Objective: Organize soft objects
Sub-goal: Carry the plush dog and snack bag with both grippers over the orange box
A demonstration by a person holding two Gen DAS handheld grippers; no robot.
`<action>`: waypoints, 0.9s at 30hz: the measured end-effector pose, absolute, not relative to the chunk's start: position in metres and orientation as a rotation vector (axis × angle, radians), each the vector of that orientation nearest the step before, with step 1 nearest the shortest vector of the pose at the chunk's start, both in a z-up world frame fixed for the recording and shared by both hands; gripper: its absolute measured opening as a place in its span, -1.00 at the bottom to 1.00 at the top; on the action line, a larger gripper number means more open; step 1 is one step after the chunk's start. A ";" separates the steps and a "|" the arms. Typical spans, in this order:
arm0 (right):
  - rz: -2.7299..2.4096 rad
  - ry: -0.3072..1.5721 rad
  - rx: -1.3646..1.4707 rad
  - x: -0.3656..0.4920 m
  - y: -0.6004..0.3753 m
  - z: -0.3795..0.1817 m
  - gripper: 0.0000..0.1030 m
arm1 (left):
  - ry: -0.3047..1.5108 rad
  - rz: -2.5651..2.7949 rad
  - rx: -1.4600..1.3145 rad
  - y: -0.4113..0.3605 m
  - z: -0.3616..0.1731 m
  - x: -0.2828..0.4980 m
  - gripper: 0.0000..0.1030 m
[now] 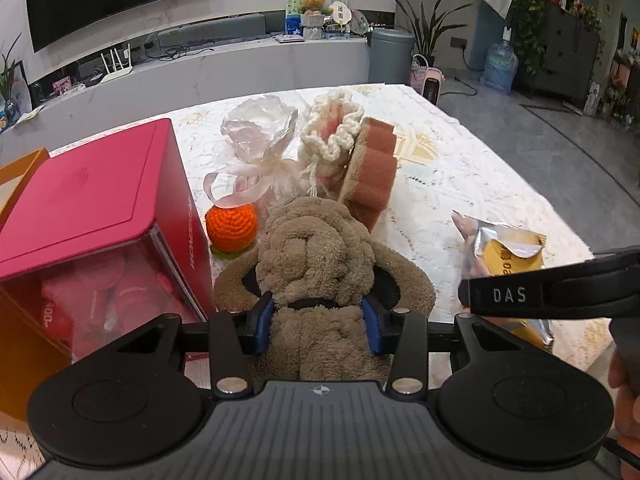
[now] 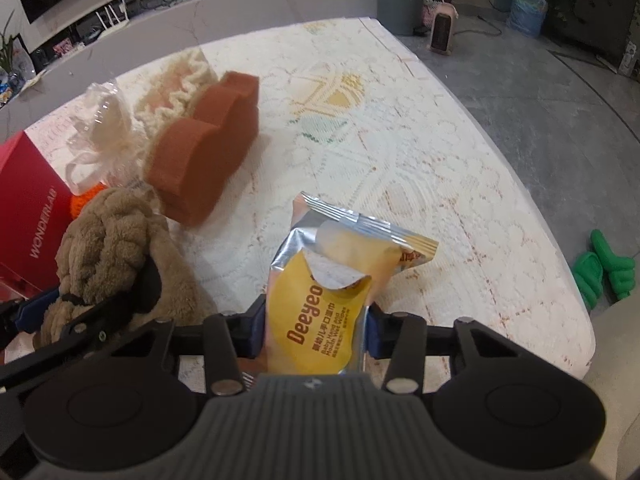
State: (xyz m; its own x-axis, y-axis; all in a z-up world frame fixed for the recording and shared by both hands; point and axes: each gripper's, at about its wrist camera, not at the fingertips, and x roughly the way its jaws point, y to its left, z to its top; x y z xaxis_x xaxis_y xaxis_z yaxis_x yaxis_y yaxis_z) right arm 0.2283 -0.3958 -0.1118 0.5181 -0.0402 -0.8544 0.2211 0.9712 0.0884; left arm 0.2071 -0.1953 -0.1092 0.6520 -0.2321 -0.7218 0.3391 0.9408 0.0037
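Observation:
My left gripper [image 1: 318,320] is shut on a brown plush toy [image 1: 316,248] and holds it at the table's near side; the toy also shows in the right wrist view [image 2: 108,236]. My right gripper [image 2: 316,326] is shut on a yellow Deeyeo wet-wipes pack [image 2: 320,304], which also shows in the left wrist view [image 1: 508,256]. Behind the plush are an orange crochet ball [image 1: 232,226], a brown sponge [image 1: 372,168], a cream crochet pouch [image 1: 332,128] and a clear bag with a ribbon [image 1: 260,136].
A red box with a clear front [image 1: 92,216] stands at the left, next to an orange box [image 1: 20,344]. The table carries a white lace cloth [image 2: 400,168]. A green hand-shaped object [image 2: 604,276] lies on the floor at the right.

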 end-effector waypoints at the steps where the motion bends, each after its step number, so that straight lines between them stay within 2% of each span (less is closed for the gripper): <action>1: -0.156 1.006 0.195 0.226 -0.396 -0.110 -0.12 | 0.797 -0.324 0.139 -0.195 -0.108 0.205 -0.03; 15: -0.095 0.868 0.197 0.179 -0.378 -0.062 -0.12 | 0.740 -0.353 0.070 -0.168 -0.067 0.170 -0.03; 27: 0.030 0.786 0.172 0.142 -0.331 -0.016 -0.12 | 0.642 -0.308 -0.008 -0.109 -0.024 0.141 -0.03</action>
State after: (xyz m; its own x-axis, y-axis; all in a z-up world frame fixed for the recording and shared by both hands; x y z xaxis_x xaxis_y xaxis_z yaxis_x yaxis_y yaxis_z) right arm 0.1422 -0.3309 -0.0162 0.7073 0.0911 -0.7010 0.0368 0.9856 0.1652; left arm 0.1413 -0.1090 -0.0239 0.7573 -0.2848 -0.5877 0.2800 0.9546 -0.1018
